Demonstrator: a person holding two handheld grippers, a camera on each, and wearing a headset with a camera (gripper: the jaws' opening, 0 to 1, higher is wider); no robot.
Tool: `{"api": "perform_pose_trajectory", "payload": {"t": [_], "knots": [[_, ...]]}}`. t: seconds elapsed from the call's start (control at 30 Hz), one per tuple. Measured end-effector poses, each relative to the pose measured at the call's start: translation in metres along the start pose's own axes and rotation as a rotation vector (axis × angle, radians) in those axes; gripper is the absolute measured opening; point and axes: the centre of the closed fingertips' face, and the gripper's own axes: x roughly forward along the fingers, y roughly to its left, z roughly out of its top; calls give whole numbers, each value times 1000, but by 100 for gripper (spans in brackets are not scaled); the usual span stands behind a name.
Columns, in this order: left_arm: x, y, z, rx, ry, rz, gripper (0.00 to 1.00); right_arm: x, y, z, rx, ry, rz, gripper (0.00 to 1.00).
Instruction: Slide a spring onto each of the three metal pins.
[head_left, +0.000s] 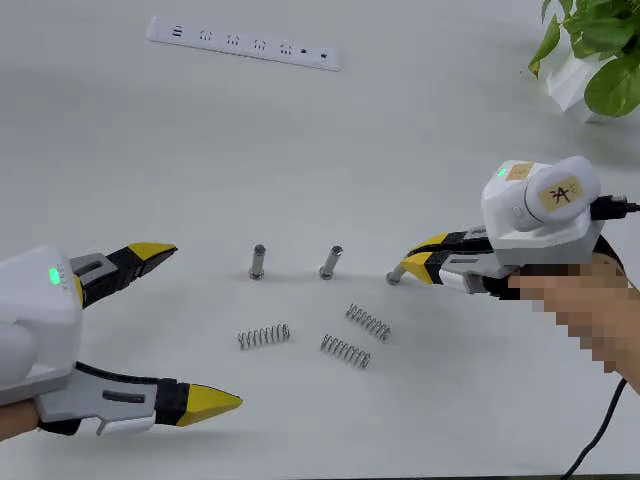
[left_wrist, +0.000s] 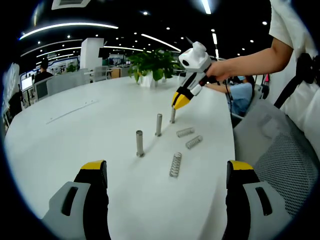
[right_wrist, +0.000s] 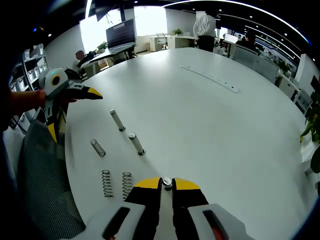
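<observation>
Three metal pins stand in a row on the white table: the left pin (head_left: 257, 262), the middle pin (head_left: 330, 262) and the right pin (head_left: 397, 274). My right gripper (head_left: 413, 266) is shut on the right pin, whose head (right_wrist: 167, 182) shows between the yellow tips. Three springs lie loose in front of the pins: one on the left (head_left: 264, 336), one in the middle (head_left: 345, 350) and one on the right (head_left: 368, 322). My left gripper (head_left: 185, 325) hovers wide open to the left of the springs, holding nothing. Its jaws frame the pins (left_wrist: 139, 143) and a spring (left_wrist: 175, 164).
A white power strip (head_left: 243, 42) lies at the back of the table. A potted plant (head_left: 595, 50) stands at the back right. A black cable (head_left: 600, 430) hangs from the right gripper. The table's near edge runs just below the left gripper.
</observation>
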Motion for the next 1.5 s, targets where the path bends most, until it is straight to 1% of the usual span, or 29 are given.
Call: {"api": "perform_pose_trajectory", "payload": {"t": [0.1,0.43,0.8,0.97,1.13,1.33,1.5], "knots": [[0,0,0,0,1,0,99,0,0,-1,1,4,-1,7],[0,0,0,3,2,-1,99,-1,1,0,9,-6,-1,12],[-1,-1,1,8,5,0,99,-9,2,1,21,-30,-4,19],[-2,-1,2,14,6,0,99,-13,3,0,22,-43,-3,25],[-2,-1,3,18,8,0,99,-18,6,0,37,-66,11,31],[-3,-1,5,23,10,2,98,-24,9,-1,25,-87,27,41],[-4,-2,7,32,14,3,98,-30,12,-3,18,-101,43,46]]}}
